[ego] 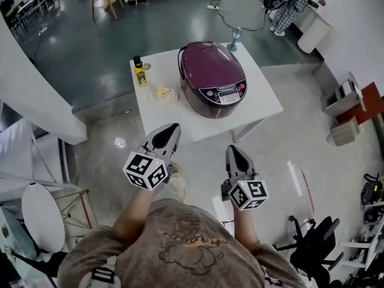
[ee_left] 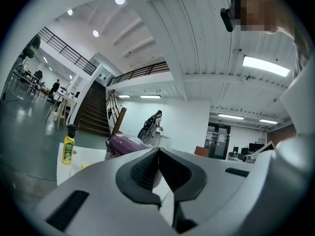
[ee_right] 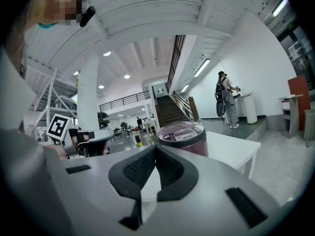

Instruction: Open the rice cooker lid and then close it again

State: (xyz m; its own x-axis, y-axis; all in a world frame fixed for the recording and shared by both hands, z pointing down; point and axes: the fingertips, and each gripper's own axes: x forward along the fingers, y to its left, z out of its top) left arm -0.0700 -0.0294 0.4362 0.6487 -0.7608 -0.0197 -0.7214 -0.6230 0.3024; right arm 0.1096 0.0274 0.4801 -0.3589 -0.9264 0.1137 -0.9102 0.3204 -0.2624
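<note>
A purple rice cooker [ego: 213, 77] stands with its lid down on a small white table [ego: 264, 104], its control panel facing me. In the head view both grippers hover short of the table's near edge, apart from the cooker. My left gripper [ego: 170, 131] points at the table's front left part, and its jaws are shut on nothing. My right gripper [ego: 233, 152] is a little further back, also shut and empty. The left gripper [ee_left: 158, 151] sees the cooker [ee_left: 125, 144] just past its closed tips. The right gripper [ee_right: 156, 149] looks at the cooker [ee_right: 181, 135] straight ahead.
On the table's left part stand a yellow bottle [ego: 140, 72] and a small plate with food [ego: 162, 94]; a glass [ego: 234, 39] is at the far edge. A black office chair [ego: 312, 245] is at the lower right, a round white table [ego: 42, 218] at the lower left.
</note>
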